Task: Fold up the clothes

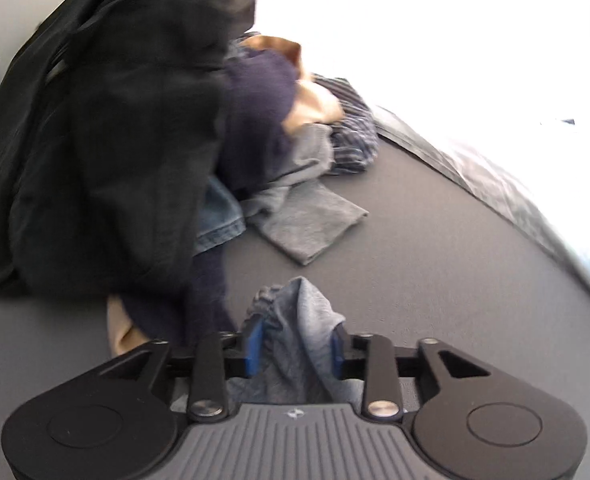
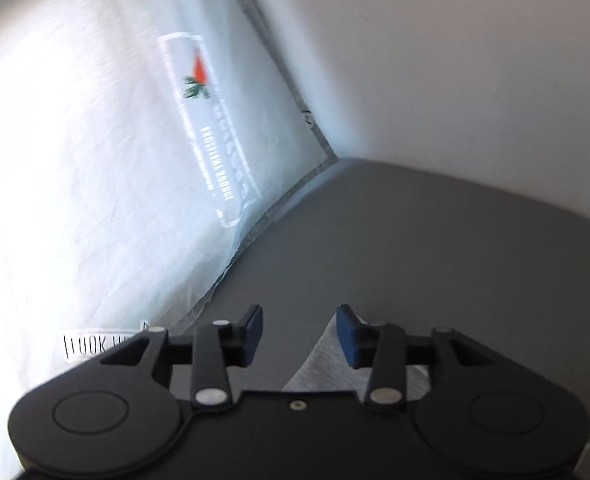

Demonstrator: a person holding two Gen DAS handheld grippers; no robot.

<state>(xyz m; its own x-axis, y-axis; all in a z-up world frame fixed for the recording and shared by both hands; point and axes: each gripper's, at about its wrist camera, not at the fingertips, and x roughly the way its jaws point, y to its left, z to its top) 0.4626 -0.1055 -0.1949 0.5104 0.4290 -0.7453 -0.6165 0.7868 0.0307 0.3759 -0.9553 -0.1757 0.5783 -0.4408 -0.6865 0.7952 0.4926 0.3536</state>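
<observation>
My left gripper (image 1: 295,346) hovers low over the grey surface (image 1: 435,272). Its jaws are spread wide around a bunched grey-blue garment (image 1: 299,320) that fills the gap and touches both blue pads (image 1: 253,346). Beyond it lies a clothes pile: a grey piece (image 1: 311,224), denim (image 1: 219,220), a navy item (image 1: 259,112), tan cloth (image 1: 319,100) and striped fabric (image 1: 355,136). A large black garment (image 1: 107,128) hangs blurred at the left. My right gripper (image 2: 299,334) is open over bare grey surface (image 2: 415,260), holding nothing; a pale grey fabric corner (image 2: 327,376) shows beneath it.
A white sheet-like cover with a printed red-and-green logo (image 2: 197,76) and a barcode tag (image 2: 91,344) rises left of the right gripper. A white wall (image 2: 455,60) stands behind. In the left wrist view a patterned grey edge (image 1: 475,176) borders the surface, overexposed beyond.
</observation>
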